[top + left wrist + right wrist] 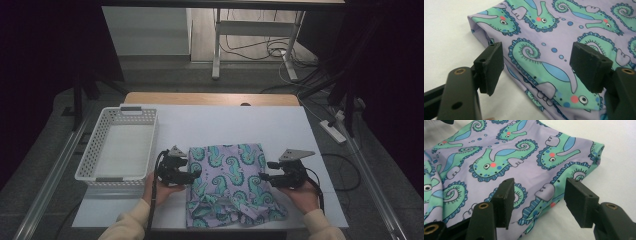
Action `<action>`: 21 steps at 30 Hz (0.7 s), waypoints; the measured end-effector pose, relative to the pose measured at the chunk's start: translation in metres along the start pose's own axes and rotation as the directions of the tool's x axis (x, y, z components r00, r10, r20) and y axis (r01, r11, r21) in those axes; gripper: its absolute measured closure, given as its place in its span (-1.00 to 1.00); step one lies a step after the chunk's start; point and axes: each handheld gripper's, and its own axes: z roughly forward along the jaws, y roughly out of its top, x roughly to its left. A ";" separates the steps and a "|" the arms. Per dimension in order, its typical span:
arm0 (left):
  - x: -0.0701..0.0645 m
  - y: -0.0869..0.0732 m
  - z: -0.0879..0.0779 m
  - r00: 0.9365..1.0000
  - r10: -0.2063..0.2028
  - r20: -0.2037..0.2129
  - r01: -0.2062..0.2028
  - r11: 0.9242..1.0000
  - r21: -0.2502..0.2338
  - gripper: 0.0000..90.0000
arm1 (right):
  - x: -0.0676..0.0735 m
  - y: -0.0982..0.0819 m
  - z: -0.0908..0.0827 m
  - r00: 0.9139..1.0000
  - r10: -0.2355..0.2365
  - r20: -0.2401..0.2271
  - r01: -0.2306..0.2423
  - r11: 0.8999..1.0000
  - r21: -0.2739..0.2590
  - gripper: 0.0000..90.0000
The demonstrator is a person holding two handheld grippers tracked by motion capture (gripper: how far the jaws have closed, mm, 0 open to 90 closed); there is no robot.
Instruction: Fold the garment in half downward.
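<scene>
High view looks down; both gripper views closely share the seahorse cloth (227,182).

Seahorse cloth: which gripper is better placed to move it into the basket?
Left, probably. The left gripper is open at the cloth's edge nearest the white basket; the right gripper sits at the far edge.

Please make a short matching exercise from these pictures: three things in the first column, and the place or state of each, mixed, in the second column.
Things:
1. white basket
2. seahorse cloth
3. left tongs
4. power strip

Places or states:
A. on the floor, right of the table
B. open at the cloth's left edge
C. on the table's left part
D. between the two hands

Pairs: 1-C, 2-D, 3-B, 4-A
</scene>
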 end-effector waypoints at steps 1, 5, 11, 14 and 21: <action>0.001 0.001 0.001 1.000 0.000 0.000 0.000 1.000 0.001 -0.39 | -0.001 0.001 0.001 1.000 0.002 -0.001 -0.002 1.000 0.003 -0.07; 0.003 0.005 0.005 1.000 0.002 -0.005 -0.002 1.000 0.006 -0.39 | -0.003 0.003 0.006 1.000 -0.002 0.005 0.002 1.000 0.007 -0.07; 0.008 0.010 0.011 1.000 -0.003 -0.007 0.003 1.000 0.012 -0.39 | -0.006 0.010 0.012 1.000 -0.001 0.011 0.001 1.000 0.000 -0.09; 0.011 0.011 0.013 1.000 -0.010 -0.010 0.010 1.000 0.011 -0.39 | -0.007 0.011 0.013 1.000 0.001 0.010 -0.001 1.000 -0.001 -0.09; 0.016 0.016 0.020 1.000 -0.019 -0.025 0.020 1.000 0.014 -0.40 | -0.010 0.014 0.019 1.000 0.000 0.016 0.000 1.000 0.003 -0.12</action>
